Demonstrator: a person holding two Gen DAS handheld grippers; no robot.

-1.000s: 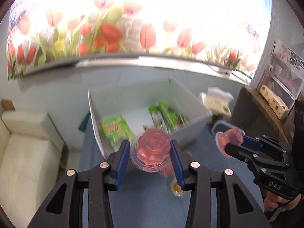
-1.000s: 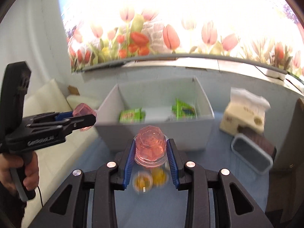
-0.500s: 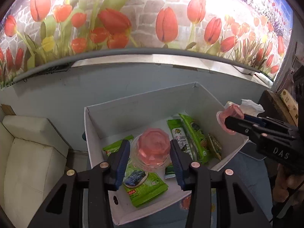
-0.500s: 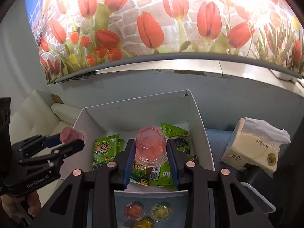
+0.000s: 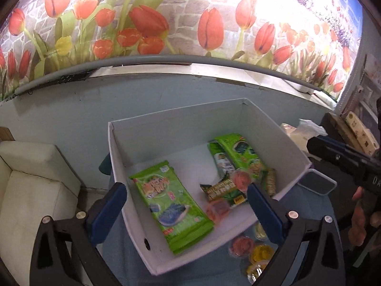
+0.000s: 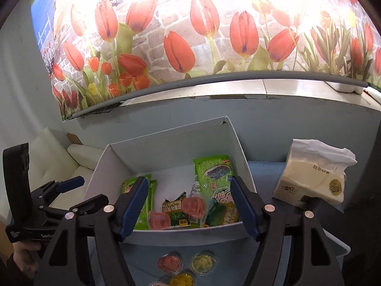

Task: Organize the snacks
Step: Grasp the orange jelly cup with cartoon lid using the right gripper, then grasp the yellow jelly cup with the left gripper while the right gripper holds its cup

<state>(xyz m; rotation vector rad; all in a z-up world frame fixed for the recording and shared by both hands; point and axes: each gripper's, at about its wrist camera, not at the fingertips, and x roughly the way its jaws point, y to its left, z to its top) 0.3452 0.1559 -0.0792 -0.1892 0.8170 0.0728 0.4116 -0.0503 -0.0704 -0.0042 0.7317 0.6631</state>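
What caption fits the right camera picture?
Two pink jelly cups land among green snack packets in the white box.

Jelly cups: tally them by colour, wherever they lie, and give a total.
Pink jelly cups: 3 (two in the white box, one on the table)
Yellow jelly cups: 3 (all on the table, in front of the box)
Total: 6
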